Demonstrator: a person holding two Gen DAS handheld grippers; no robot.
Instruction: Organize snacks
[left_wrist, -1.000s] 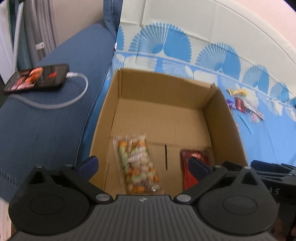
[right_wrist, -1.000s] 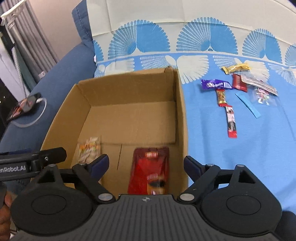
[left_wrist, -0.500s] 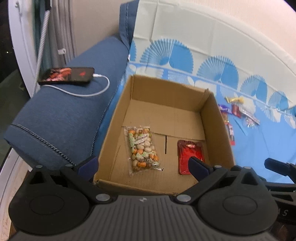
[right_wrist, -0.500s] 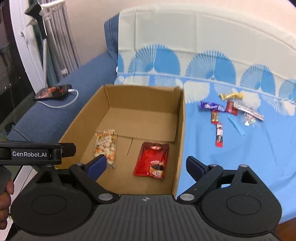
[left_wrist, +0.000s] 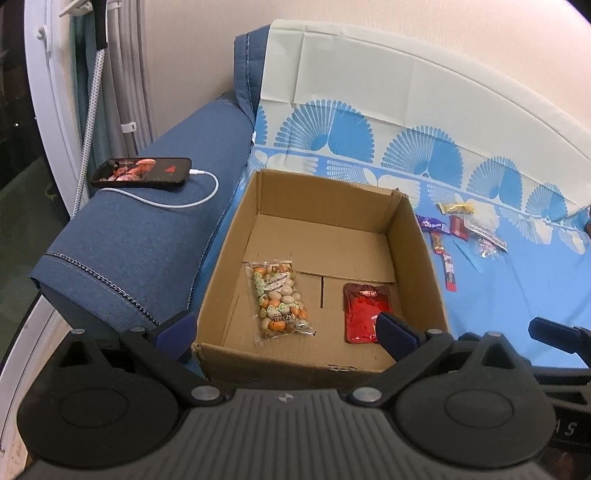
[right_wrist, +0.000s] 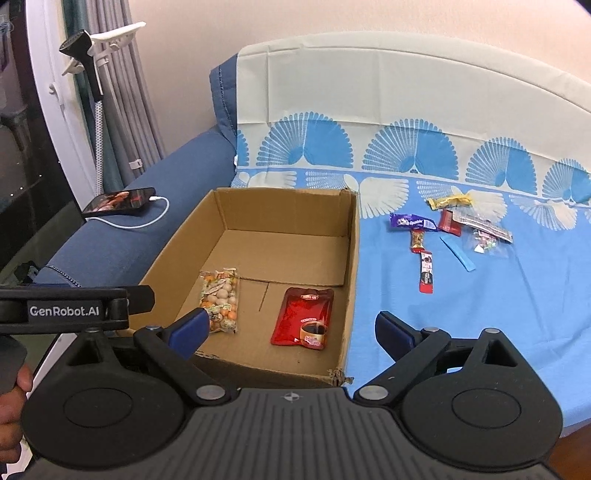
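An open cardboard box (left_wrist: 417, 236) (right_wrist: 352, 258) sits on a blue patterned cloth. Inside lie a clear bag of mixed nuts (left_wrist: 279, 301) (right_wrist: 219, 297) on the left and a red pouch (left_wrist: 365, 312) (right_wrist: 306, 317) on the right. Several small snacks lie on the cloth to the right of the box: a purple bar (right_wrist: 412, 222), a yellow packet (right_wrist: 448, 202), a red stick (right_wrist: 426, 271) and a clear candy bag (right_wrist: 484, 243). My left gripper (left_wrist: 286, 330) is open and empty at the box's near edge. My right gripper (right_wrist: 291, 332) is open and empty, also near the box's front.
A phone (left_wrist: 142, 172) on a white charging cable (left_wrist: 177, 203) lies on the blue sofa arm (left_wrist: 129, 236) left of the box. A pale wall and curtain stand behind. The left gripper's body (right_wrist: 74, 310) shows at the left of the right wrist view.
Both grippers have pulled back and up from inside the box, so the whole box and the sofa arm now show. Both stay open and empty.
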